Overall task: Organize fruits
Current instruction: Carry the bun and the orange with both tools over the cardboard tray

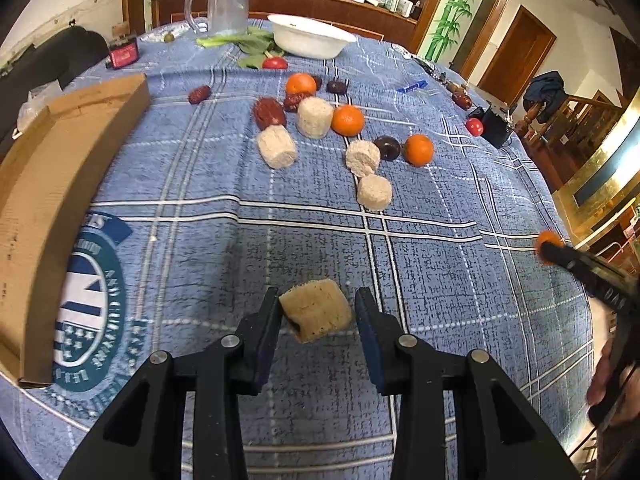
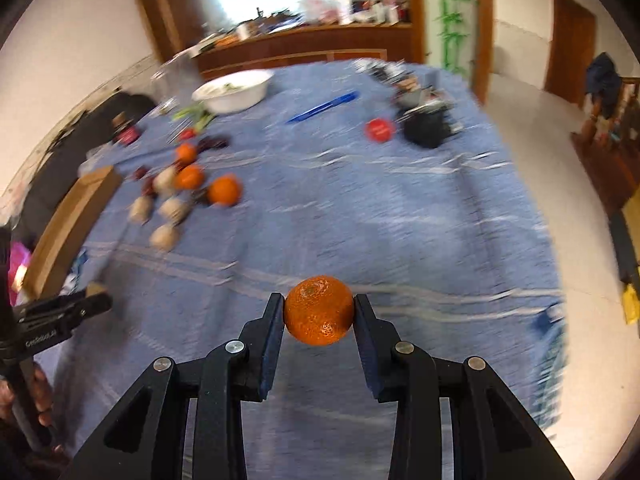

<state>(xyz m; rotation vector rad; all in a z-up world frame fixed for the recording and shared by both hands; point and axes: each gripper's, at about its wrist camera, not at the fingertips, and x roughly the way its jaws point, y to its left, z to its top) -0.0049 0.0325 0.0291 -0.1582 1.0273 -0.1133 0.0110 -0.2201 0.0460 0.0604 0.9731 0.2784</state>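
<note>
Both grippers loaded above the blue plaid tablecloth (image 1: 420,264).

A cardboard box (image 1: 60,184) lay at 9 o'clock; loose fruit (image 1: 347,120) clustered at 12 o'clock. The right gripper (image 2: 319,310) was clamped on a mandarin (image 2: 319,310). The left gripper (image 1: 316,310) was clamped on a tan spongy block (image 1: 316,310), both lifted off the cloth.

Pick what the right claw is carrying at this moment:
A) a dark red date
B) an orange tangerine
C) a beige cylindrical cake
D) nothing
B: in the right wrist view the right claw has both pads pressed against an orange tangerine, held above the blue tablecloth.
</note>
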